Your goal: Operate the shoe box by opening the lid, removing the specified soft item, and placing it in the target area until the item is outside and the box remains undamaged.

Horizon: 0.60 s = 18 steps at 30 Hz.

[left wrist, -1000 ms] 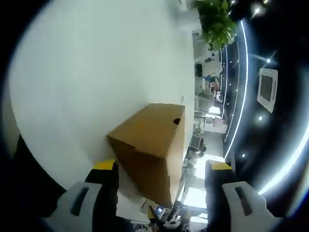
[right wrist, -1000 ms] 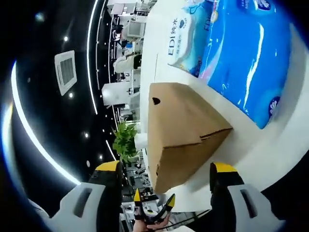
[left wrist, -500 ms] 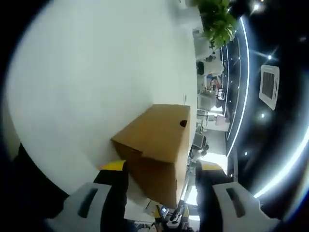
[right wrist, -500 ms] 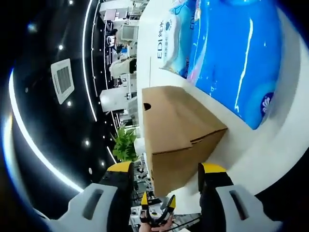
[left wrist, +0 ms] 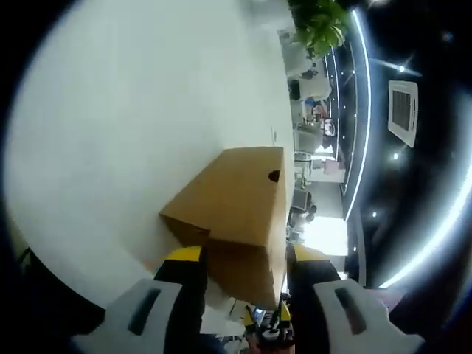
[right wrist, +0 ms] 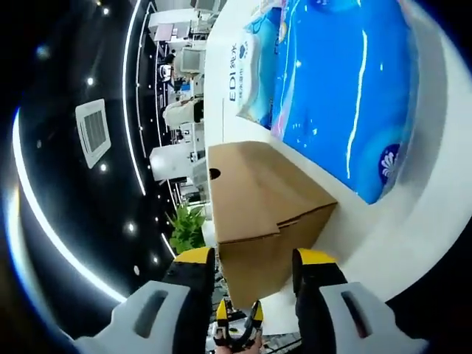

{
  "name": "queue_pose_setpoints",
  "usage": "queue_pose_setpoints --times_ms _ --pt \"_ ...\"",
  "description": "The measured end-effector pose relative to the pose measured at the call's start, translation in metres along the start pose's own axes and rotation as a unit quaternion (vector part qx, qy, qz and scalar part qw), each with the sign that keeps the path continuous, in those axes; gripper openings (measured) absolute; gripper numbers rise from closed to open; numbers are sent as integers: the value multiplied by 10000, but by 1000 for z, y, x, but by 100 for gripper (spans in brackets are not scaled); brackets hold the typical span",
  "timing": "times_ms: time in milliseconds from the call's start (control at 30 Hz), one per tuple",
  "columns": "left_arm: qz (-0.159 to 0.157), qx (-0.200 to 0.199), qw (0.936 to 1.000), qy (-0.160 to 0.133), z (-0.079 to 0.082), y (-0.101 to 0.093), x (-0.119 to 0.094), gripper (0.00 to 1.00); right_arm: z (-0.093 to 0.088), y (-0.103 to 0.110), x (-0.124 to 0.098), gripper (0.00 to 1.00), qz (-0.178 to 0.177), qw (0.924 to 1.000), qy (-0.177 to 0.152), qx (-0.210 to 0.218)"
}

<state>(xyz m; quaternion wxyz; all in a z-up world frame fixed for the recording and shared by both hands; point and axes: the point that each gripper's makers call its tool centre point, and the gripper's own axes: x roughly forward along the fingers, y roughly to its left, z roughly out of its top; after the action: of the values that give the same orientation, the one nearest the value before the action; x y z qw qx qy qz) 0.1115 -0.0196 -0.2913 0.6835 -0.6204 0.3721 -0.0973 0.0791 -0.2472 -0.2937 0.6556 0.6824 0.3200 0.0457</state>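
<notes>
A brown cardboard shoe box (left wrist: 236,199) with its lid down lies on the white table (left wrist: 125,110); a small round hole marks its far side. In the left gripper view, my left gripper (left wrist: 245,258) clamps the box's near end, both yellow-tipped jaws against its sides. In the right gripper view the same box (right wrist: 258,199) is seen from its other end, and my right gripper (right wrist: 254,258) closes on that end with its jaws touching the cardboard. The opposite gripper peeks out small beyond the box in each view. What is inside the box is hidden.
A big blue pack of tissue (right wrist: 354,88) lies right beside the box, with a white pack marked EDI (right wrist: 251,70) behind it. A green plant (left wrist: 317,22) and office furniture stand beyond the table's far edge. The table edge (right wrist: 413,221) runs close to the box.
Both grippers have narrowed their jaws from well apart to touching the box's ends, and both cameras have moved a little closer to the box.
</notes>
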Motion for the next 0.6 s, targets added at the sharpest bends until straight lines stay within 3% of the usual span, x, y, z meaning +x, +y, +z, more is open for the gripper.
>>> queue_pose_setpoints --times_ms 200,333,600 --pt "0 -53 10000 -25 1 5 -1 41 4 1 2 33 12 10000 -37 -43" --pt "-61 51 10000 21 1 5 -2 37 2 6 2 31 9 9995 18 -318" --pt "18 63 10000 -11 1 7 -1 33 3 2 2 31 -55 9997 -46 -242"
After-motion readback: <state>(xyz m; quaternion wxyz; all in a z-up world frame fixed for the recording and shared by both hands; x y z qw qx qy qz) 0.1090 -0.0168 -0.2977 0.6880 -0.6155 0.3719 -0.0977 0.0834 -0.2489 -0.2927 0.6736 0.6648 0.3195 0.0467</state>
